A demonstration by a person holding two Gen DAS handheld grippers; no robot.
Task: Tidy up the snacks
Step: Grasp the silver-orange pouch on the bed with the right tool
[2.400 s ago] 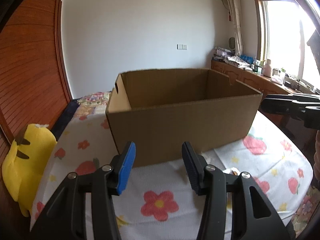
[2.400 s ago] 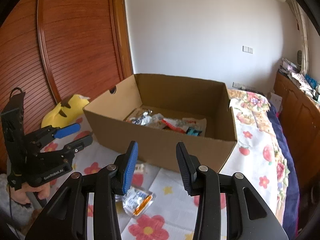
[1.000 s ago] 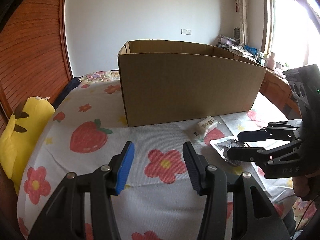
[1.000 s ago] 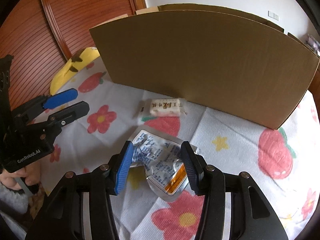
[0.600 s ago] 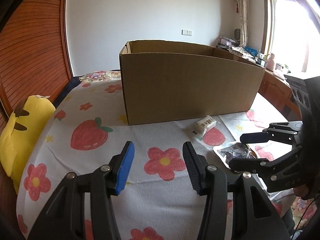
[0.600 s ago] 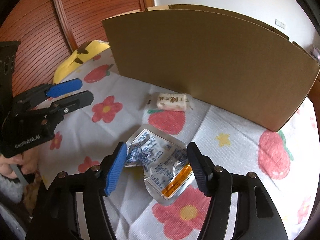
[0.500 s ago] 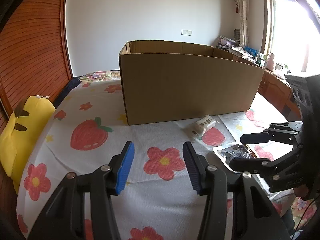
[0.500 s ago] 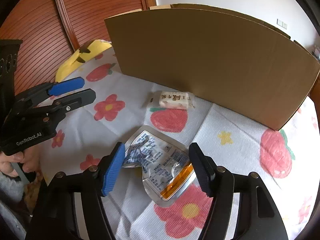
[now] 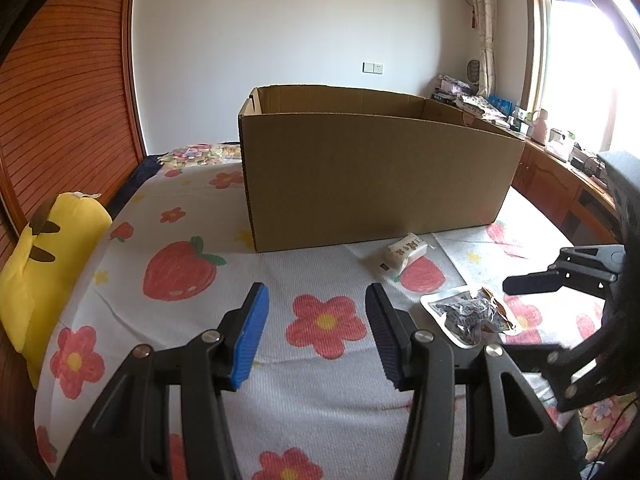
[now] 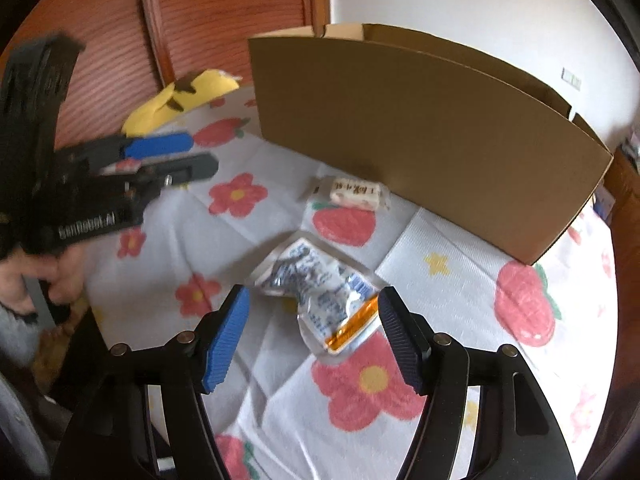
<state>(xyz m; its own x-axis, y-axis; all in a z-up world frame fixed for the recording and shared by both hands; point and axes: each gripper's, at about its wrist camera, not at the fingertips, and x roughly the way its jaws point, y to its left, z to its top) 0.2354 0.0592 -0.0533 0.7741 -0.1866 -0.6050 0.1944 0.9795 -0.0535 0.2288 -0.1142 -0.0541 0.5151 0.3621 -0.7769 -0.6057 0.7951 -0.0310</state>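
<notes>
Two snacks on the floral cloth: one crinkled foil pouch (image 10: 320, 296), one small white wrapped bar (image 10: 356, 193). One corrugated cardboard box (image 9: 372, 176). Left tongs (image 9: 316, 332) and right tongs (image 10: 314, 334) spread, empty.

Bedroom setup here: floral sheet (image 9: 192, 216) with strawberries and red flowers covers the bed. A yellow plush toy (image 9: 44, 256) sits at the left edge, right against the reddish slatted wood wardrobe (image 9: 68, 92). Plain white wall (image 9: 280, 32) behind with a light switch (image 9: 372, 67). Off to the right, a wooden counter (image 9: 556, 176) under the bright window (image 9: 576, 60) is piled with clutter, curtain (image 9: 486, 20) hanging beside it.
</notes>
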